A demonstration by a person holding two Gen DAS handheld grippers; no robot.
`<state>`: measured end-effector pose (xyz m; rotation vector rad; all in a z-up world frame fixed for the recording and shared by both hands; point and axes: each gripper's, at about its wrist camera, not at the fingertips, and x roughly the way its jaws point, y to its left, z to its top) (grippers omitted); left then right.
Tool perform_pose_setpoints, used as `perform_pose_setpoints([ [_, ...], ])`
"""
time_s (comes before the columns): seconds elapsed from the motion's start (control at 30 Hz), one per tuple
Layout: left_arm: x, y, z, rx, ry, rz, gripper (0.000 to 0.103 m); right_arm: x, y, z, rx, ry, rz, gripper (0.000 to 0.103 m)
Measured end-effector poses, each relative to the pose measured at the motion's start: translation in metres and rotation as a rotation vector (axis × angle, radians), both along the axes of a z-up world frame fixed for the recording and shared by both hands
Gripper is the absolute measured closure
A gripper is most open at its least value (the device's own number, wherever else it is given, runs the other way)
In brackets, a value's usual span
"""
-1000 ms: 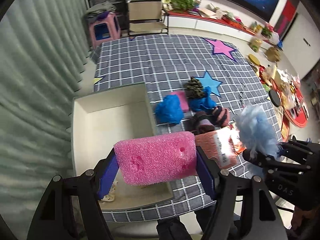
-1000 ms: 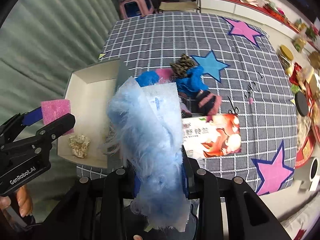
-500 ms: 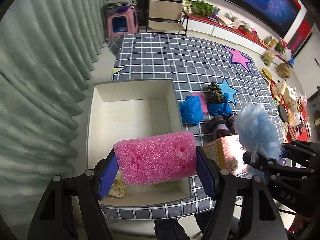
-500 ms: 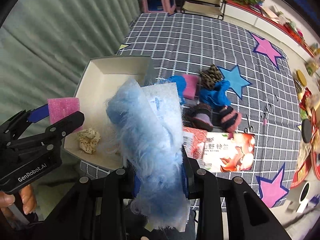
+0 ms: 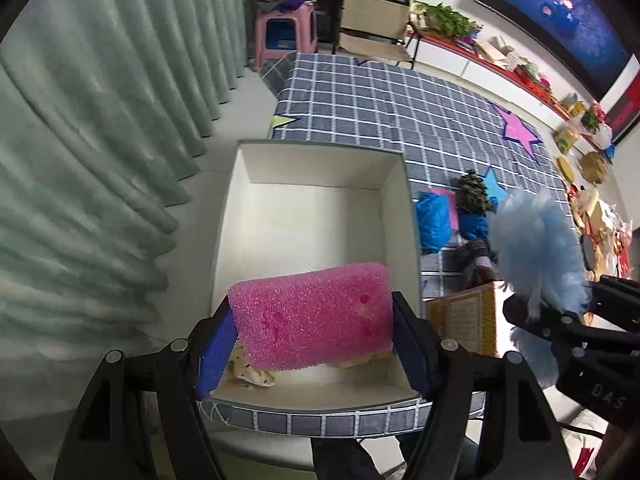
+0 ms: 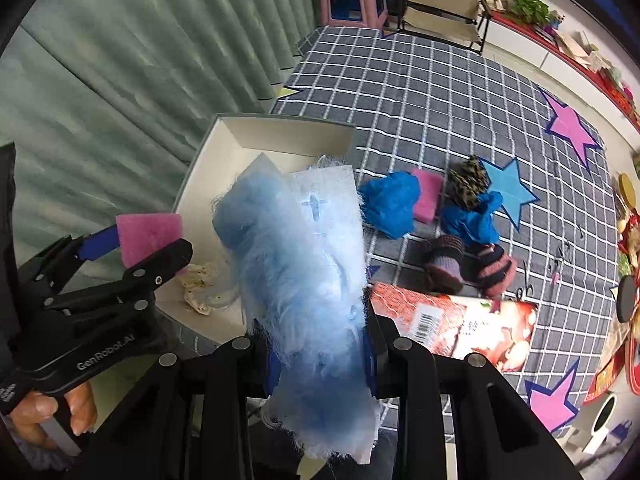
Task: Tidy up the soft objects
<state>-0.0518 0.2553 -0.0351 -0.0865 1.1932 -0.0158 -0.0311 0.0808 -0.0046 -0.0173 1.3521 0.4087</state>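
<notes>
My left gripper is shut on a pink sponge and holds it over the near end of the white box; it also shows in the right wrist view. My right gripper is shut on a fluffy light-blue cloth, held above the box's right edge; the cloth shows in the left wrist view. A speckled cream scrunchie lies in the box. Blue bags, a pink pad, a leopard-print piece and knitted socks lie on the checked cloth.
A printed red packet lies flat to the right of the box. The checked tablecloth with star patches stretches far. Green curtains hang to the left. A pink stool and a chair stand beyond the table.
Both grippers have moved left and toward the box with their loads. The pink sponge has come from the box's right edge to over its near end.
</notes>
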Motion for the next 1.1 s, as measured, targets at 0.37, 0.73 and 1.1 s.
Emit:
perform_pose_setpoints([
  [0.37,0.014,0.007,-0.015,0.027,0.027,0.033,0.028,0.022,0.032,-0.008,0.021,0.026,0.059,0.07],
  [0.73,0.047,0.012,-0.033,0.043,0.05,0.08,0.028,0.062,0.052,-0.019,0.025,0.057,0.049,0.07],
  [1.1,0.057,0.01,-0.055,0.064,0.104,0.087,0.028,0.089,0.059,-0.035,0.004,0.081,0.04,0.07],
])
